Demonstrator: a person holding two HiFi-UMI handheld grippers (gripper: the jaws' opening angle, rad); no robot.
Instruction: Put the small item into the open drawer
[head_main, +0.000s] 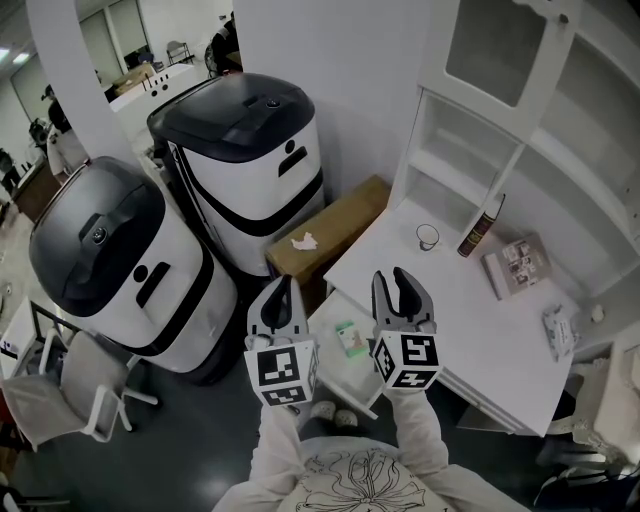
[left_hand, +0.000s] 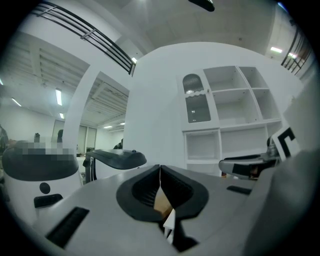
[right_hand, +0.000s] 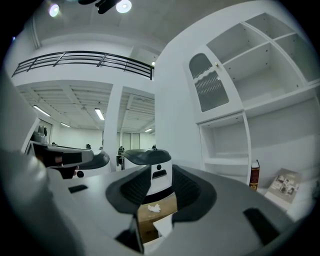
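Note:
A small green-and-white packet (head_main: 349, 340) lies in the open white drawer (head_main: 331, 312) that sticks out from the white desk (head_main: 480, 340). Both grippers are held up side by side above the drawer, pointing away from me. My left gripper (head_main: 284, 287) (left_hand: 160, 171) has its jaws touching, with nothing between them. My right gripper (head_main: 400, 278) (right_hand: 161, 174) shows a narrow gap between its jaws, through which a cardboard box (right_hand: 156, 210) shows; nothing is held.
Two large white-and-black machines (head_main: 245, 150) (head_main: 110, 250) stand at the left. A cardboard box (head_main: 330, 228) with a crumpled tissue (head_main: 303, 241) lies between them and the desk. On the desk are a glass (head_main: 428, 237), a dark bottle (head_main: 481, 226) and a booklet (head_main: 517, 265). White shelves (head_main: 470, 150) rise behind.

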